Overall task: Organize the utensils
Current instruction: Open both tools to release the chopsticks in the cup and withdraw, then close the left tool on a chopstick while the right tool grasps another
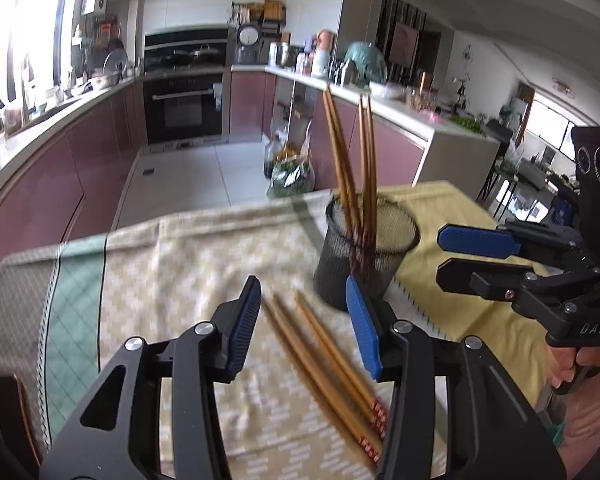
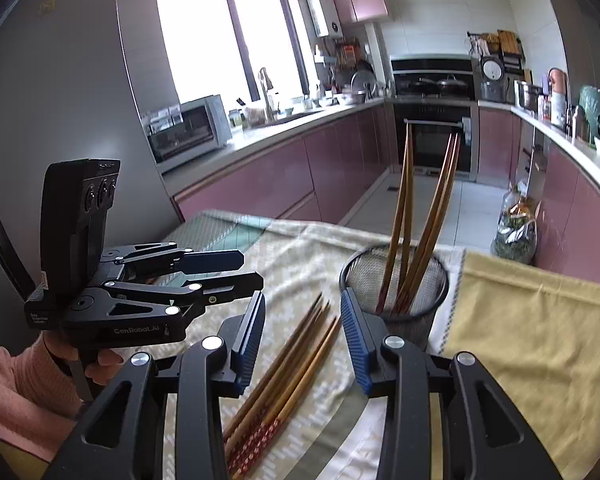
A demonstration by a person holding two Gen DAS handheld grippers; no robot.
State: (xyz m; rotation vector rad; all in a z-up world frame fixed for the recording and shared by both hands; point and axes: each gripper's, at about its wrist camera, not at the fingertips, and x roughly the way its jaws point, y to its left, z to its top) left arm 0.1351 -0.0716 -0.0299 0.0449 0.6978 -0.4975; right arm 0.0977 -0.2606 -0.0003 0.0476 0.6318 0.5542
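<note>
Several wooden chopsticks [image 1: 324,360] with red patterned ends lie loose on the patterned cloth. My left gripper [image 1: 304,292] hovers over them, open, with nothing pressed between its blue pads. A black mesh cup [image 1: 336,272] stands just beyond it to the right, with several chopsticks [image 1: 348,160] leaning inside. In the right wrist view the same loose chopsticks [image 2: 292,368] lie under my right gripper [image 2: 303,304], which is open too and grips nothing. The mesh cup [image 2: 360,276] stands just right of its right finger. The two grippers face each other: right gripper [image 1: 440,252], left gripper [image 2: 250,269].
A patterned beige and green cloth [image 1: 172,264] covers the table, and a yellow cloth [image 2: 532,328] lies to the right of the cup. The table's far edge drops to the kitchen floor, where a bag of greens [image 1: 292,176] sits. A hand in a pink sleeve [image 2: 16,384] holds the left gripper.
</note>
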